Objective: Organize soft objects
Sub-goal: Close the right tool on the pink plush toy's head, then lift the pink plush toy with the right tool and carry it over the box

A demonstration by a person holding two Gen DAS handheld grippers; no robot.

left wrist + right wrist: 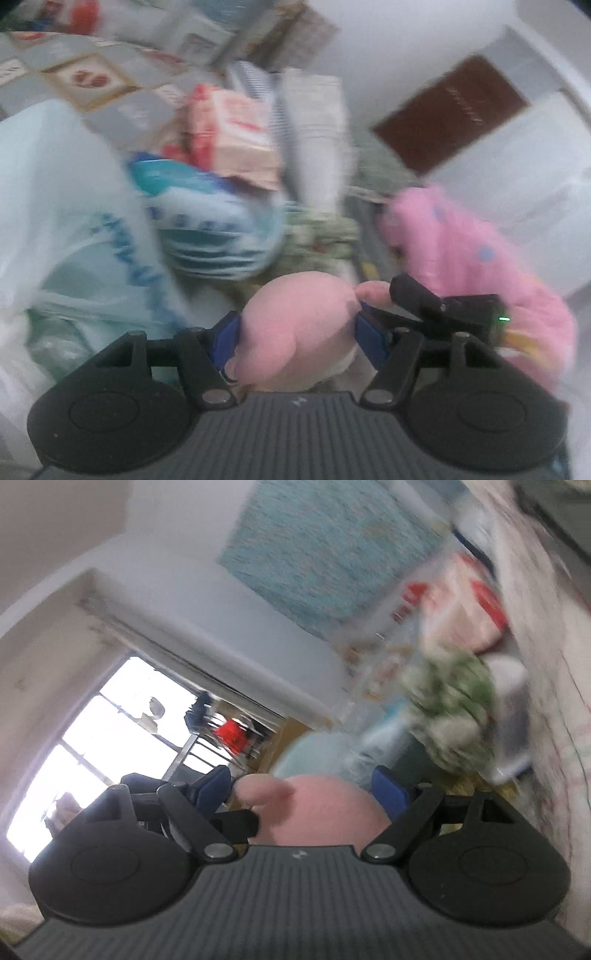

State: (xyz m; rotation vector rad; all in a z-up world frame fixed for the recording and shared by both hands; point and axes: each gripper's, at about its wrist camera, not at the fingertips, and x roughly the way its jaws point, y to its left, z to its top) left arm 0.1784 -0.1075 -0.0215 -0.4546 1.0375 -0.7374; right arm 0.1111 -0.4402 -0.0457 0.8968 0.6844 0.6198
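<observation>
A pale pink plush toy (295,328) is squeezed between the blue pads (225,339) of my left gripper (297,334), which is shut on it. In the right wrist view the same plush toy (321,808) fills the gap of my right gripper (301,794), with a blue pad (389,794) against each side. The right gripper's black finger (417,295) shows in the left wrist view, beside the toy. A pink dotted soft cloth (461,251) lies just to the right. Both views are blurred by motion.
A white and blue plastic bag (74,221), a blue-striped soft bundle (218,236) and a red and pink packet (229,129) crowd the left. A brown book (450,114) lies on white bedding. A green patterned cloth (454,709) sits near the right gripper. A window (96,746) is behind.
</observation>
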